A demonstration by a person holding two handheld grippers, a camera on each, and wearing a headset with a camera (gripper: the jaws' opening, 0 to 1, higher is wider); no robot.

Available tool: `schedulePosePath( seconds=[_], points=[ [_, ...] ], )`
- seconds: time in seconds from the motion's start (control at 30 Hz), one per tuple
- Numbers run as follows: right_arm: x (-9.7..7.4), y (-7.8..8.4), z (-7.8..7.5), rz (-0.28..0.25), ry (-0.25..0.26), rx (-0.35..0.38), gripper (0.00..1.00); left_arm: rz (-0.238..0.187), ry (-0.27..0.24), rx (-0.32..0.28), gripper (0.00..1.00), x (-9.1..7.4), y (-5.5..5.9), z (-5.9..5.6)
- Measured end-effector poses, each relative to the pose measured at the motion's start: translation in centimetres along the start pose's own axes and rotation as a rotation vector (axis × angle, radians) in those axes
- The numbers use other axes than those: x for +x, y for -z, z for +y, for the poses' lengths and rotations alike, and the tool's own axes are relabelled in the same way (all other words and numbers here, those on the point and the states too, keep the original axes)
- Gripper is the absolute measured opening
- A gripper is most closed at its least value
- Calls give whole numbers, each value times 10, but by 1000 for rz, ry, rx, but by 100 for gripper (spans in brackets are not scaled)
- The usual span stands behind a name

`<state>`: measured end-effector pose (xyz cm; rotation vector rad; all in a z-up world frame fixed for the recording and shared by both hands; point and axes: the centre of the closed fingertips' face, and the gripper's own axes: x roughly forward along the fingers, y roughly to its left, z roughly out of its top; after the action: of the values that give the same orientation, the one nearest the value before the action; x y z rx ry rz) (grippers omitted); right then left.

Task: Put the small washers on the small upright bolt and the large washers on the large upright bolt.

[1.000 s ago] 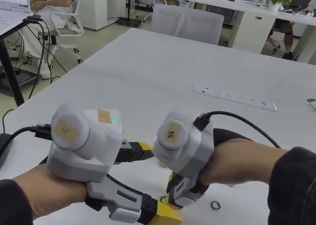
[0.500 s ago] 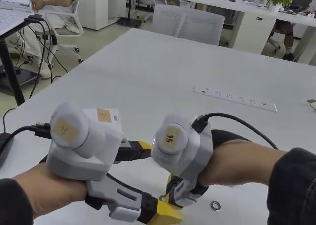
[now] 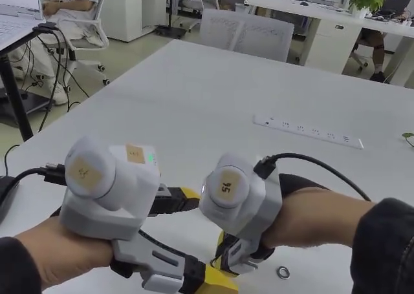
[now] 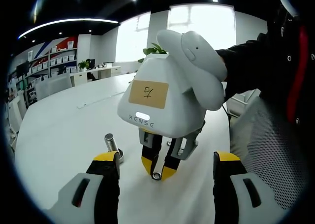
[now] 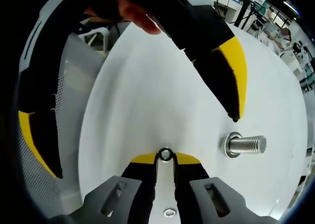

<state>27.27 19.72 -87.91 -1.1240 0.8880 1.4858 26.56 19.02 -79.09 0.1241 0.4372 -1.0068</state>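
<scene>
Here the right tool (image 5: 166, 159) points down pinching a washer (image 4: 156, 176), left tool (image 4: 166, 159) wide.

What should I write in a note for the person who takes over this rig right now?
Left tool: open, holding nothing, its jaws spread on either side of the right tool.
Right tool: shut on a small silver metal washer, close to the white table.
A silver threaded upright bolt stands on the table near the tools. A metal ring sits at its base; washer or flange, I cannot tell.
Another silver washer lies loose on the table by the right tool.
Done: one washer gripped. Left: put it on the matching bolt, then the loose one.
</scene>
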Motion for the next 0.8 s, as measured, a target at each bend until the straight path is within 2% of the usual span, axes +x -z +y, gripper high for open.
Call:
schedulePosePath(
  seconds=[0.43, 0.8],
  points=[
    [-1, 0, 0, -3, -3, 16, 14, -3, 0, 2, 78, -1, -1, 0],
    [-9, 19, 4, 30, -6, 41, 13, -3, -1, 2, 78, -1, -1, 0]
  ],
)
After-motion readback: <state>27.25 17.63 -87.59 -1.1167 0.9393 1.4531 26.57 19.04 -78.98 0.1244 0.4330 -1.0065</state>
